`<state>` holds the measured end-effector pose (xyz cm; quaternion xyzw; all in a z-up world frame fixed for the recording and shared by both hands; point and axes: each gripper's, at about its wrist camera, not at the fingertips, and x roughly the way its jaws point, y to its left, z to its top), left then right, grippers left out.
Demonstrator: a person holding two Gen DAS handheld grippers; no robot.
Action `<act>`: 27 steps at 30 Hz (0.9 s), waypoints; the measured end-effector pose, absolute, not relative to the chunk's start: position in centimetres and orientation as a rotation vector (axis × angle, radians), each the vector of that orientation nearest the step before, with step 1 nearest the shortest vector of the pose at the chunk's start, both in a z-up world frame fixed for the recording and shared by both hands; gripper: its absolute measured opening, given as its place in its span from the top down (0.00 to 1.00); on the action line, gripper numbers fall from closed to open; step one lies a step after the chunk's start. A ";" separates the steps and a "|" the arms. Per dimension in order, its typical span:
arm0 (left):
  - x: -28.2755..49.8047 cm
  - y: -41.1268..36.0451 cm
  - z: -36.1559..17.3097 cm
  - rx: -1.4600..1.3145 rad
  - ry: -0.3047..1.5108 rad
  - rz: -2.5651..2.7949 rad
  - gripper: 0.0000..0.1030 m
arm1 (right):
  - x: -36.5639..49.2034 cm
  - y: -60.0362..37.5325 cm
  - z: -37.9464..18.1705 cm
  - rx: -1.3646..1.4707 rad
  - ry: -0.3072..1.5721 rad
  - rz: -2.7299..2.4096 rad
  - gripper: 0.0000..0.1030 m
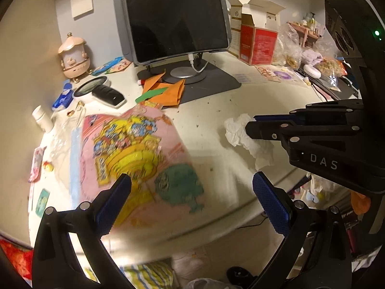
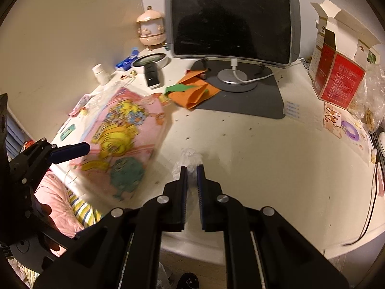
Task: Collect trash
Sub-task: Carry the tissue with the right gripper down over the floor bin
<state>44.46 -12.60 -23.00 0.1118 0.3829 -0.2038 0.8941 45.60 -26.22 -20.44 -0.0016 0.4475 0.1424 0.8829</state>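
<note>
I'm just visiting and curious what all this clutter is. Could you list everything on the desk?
crumpled tissue: one, white, desk front, pinched in right gripper
cartoon bag: one, pink and yellow, desk left
felt pieces: several, orange and green, before monitor
monitor: one, black, desk back
red box: one, open, right
carousel ornament: one, pink, back left
left gripper: open, empty
right gripper: shut on tissue

We see our left tool (image 1: 191,201) built of matte black linkage arms, dotted with round silver pins, ending in blue ribbed pads (image 1: 113,204). Our right tool (image 2: 191,180) has the same black frame, silver pivots and blue pads. Its side carries white letters "DAS", and a small green light glows on the black body above.
</note>
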 end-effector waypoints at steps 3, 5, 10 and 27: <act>43.0 -11.6 -22.8 0.232 0.789 -0.412 0.05 | 44.1 -25.1 -20.1 -0.010 0.926 0.310 0.90; 41.8 -10.6 -22.6 0.228 0.785 -0.400 0.05 | 43.0 -24.2 -19.8 -0.014 0.923 0.321 0.90; 38.6 -8.0 -22.4 0.215 0.783 -0.366 0.05 | 39.7 -21.6 -19.4 -0.027 0.911 0.350 0.90; 23.4 2.9 -25.6 0.223 0.815 -0.286 0.05 | 24.1 -11.1 -21.8 -0.070 0.959 0.399 0.90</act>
